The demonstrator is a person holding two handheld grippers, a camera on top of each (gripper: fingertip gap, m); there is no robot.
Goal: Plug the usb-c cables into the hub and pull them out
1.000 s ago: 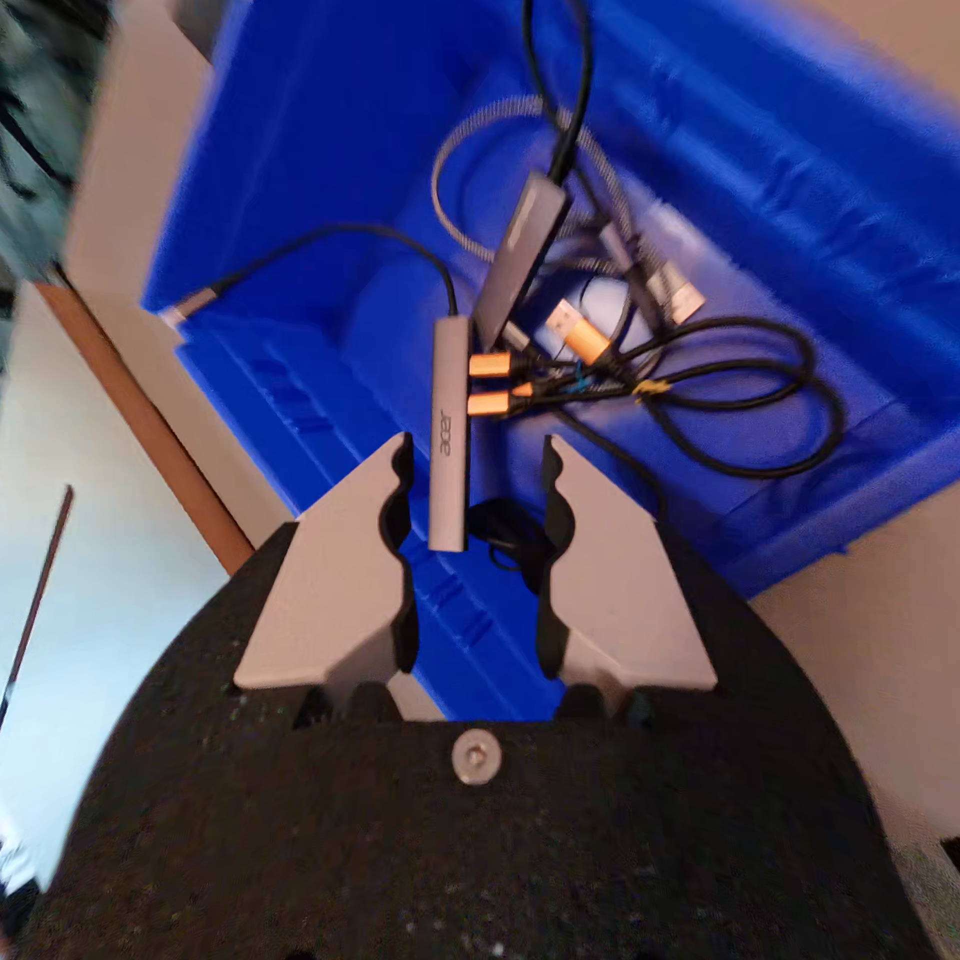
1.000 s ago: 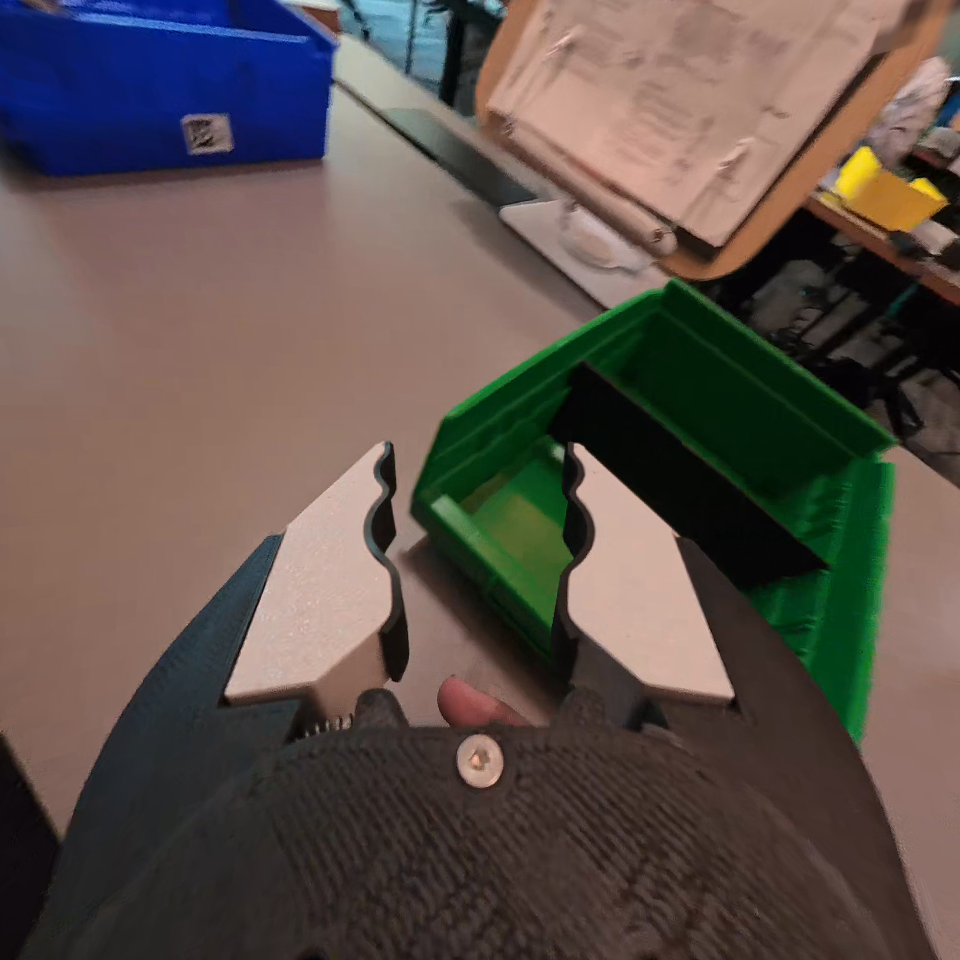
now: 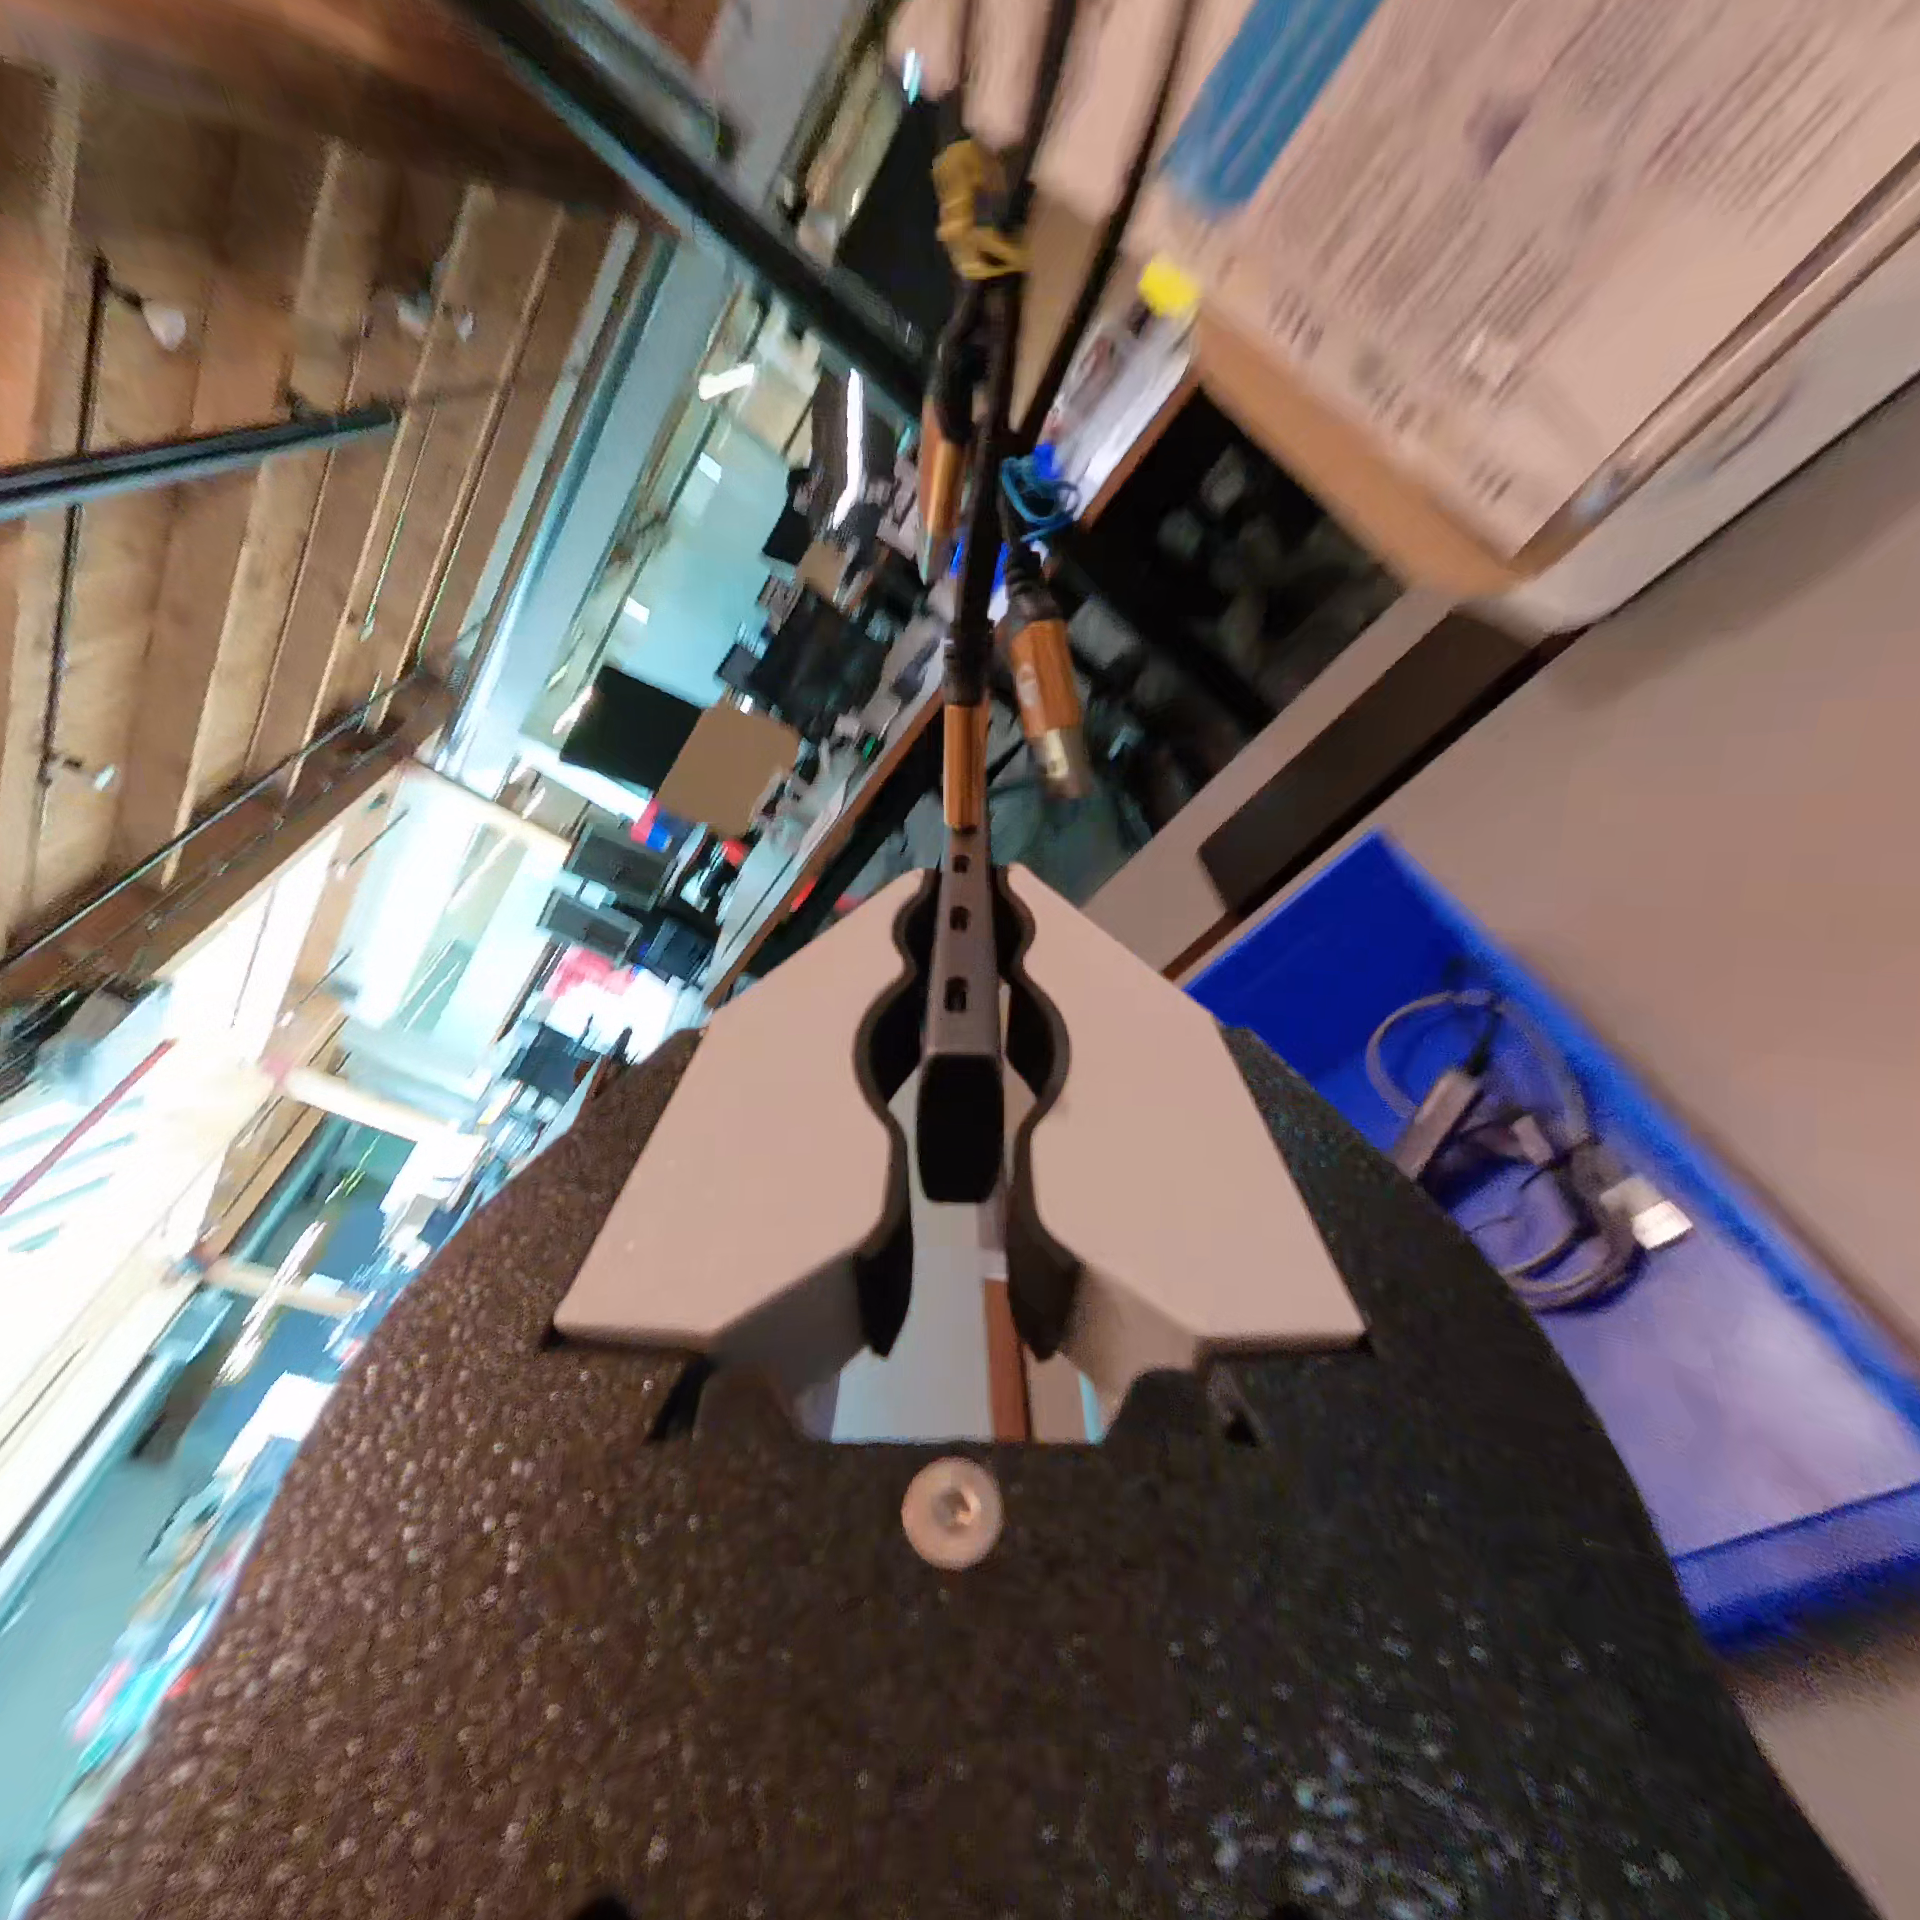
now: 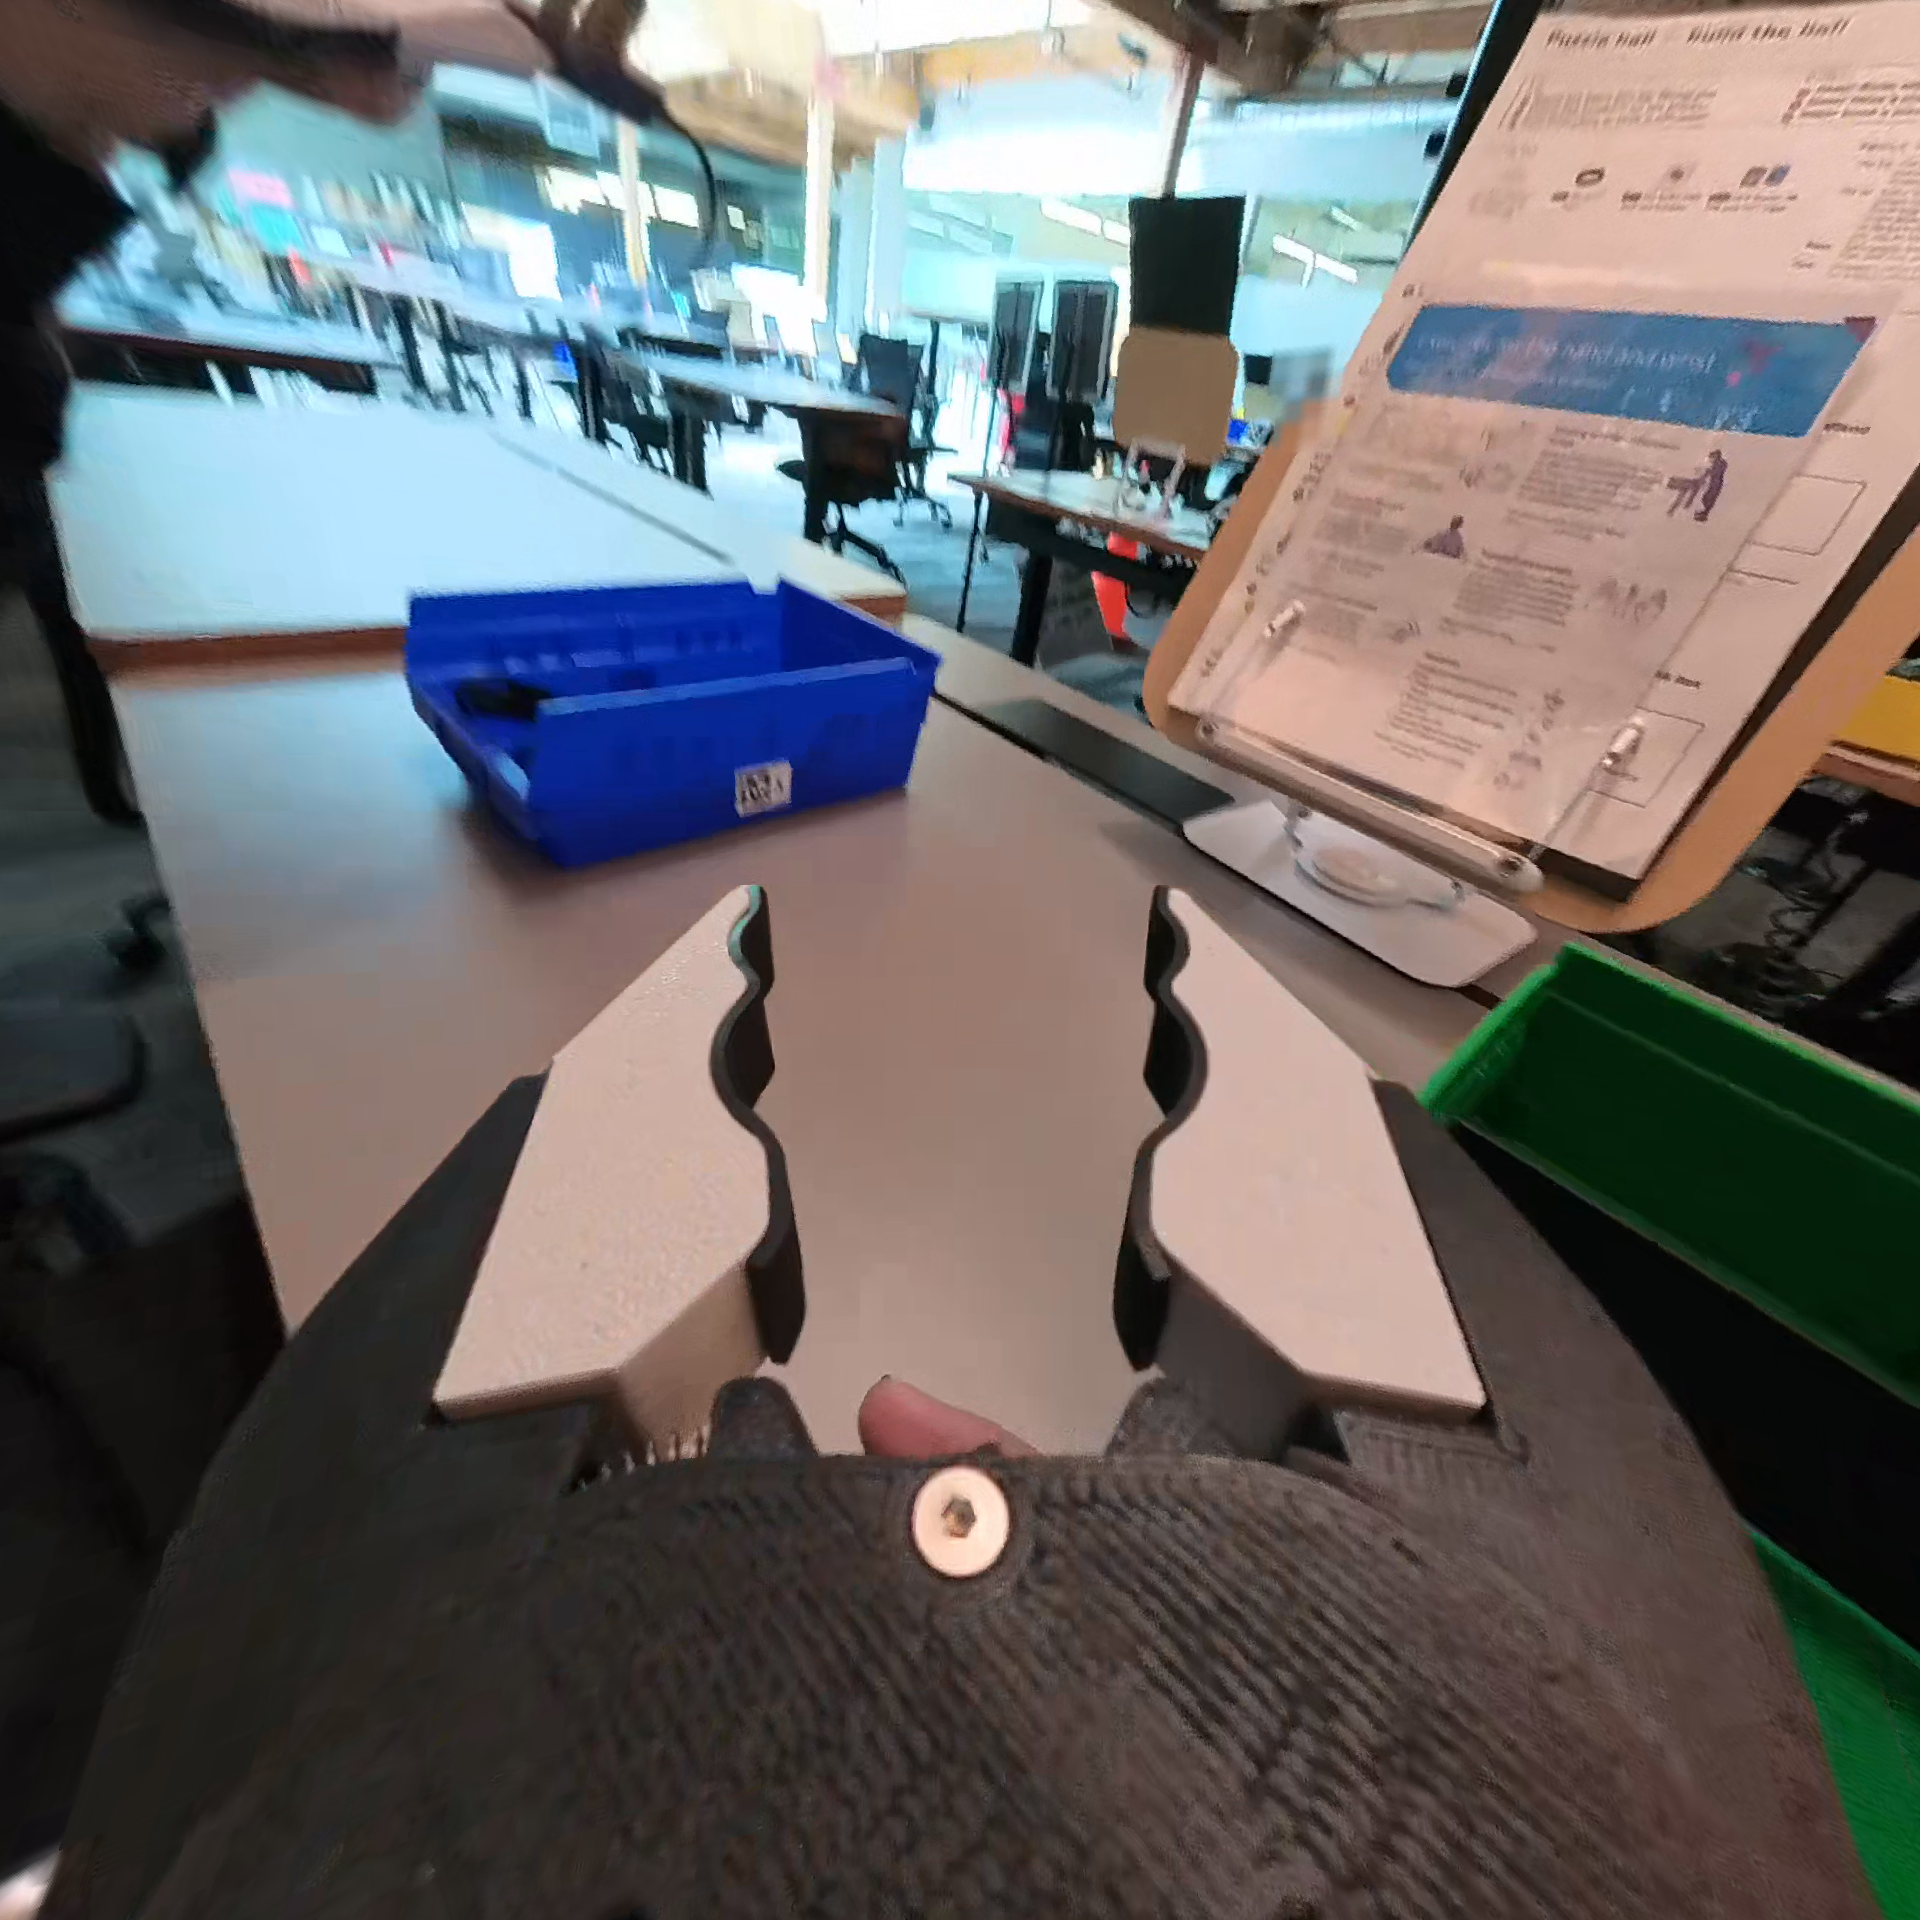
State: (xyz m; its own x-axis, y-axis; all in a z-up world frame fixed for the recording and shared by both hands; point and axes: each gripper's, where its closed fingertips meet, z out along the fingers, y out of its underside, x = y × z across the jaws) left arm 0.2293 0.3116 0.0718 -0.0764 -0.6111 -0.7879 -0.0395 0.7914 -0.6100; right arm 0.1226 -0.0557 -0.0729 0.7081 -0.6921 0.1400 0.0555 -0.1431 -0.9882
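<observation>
While left gripper (image 3: 961, 914) clamps hub (image 3: 961, 997), right gripper (image 4: 956, 1049) gapes over bare table (image 4: 416, 935).

Printed writing is carried by a sheet (image 4: 1538, 499) on the stand (image 4: 1382, 914) — and by a small label (image 4: 762, 790) on the blue bin's (image 4: 665, 727) wall.
</observation>
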